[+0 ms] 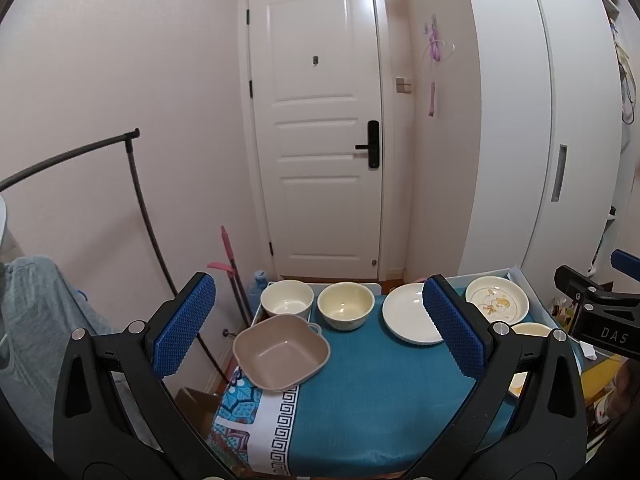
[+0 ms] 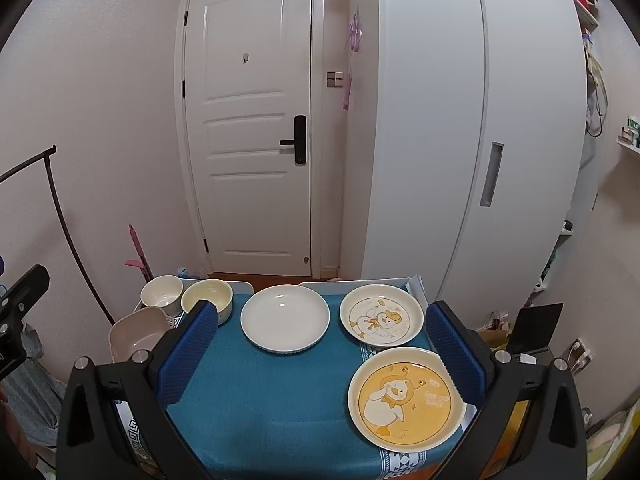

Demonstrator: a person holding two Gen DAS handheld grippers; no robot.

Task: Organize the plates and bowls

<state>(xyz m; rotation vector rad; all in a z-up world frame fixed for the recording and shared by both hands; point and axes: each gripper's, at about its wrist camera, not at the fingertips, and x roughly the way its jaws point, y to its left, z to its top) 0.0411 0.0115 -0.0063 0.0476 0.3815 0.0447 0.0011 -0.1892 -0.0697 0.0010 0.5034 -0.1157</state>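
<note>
On a small table with a teal cloth (image 1: 380, 392) stand a white bowl (image 1: 287, 299), a cream bowl (image 1: 346, 305), a square beige bowl (image 1: 281, 351), a plain white plate (image 1: 408, 319) and a duck-drawing plate (image 1: 497, 299). The right wrist view shows the same white plate (image 2: 285, 317), the duck plate (image 2: 381, 314) and a yellow duck plate (image 2: 406, 398) at the front right. My left gripper (image 1: 320, 332) is open and empty above the table's near side. My right gripper (image 2: 322, 356) is open and empty, the yellow plate by its right finger.
A white door (image 1: 320, 128) stands behind the table, a white wardrobe (image 1: 520, 120) to the right. A dark clothes rail (image 1: 136, 200) and a pink mop (image 1: 230, 264) stand at the left. Clutter lies on the floor at the right (image 2: 532, 332).
</note>
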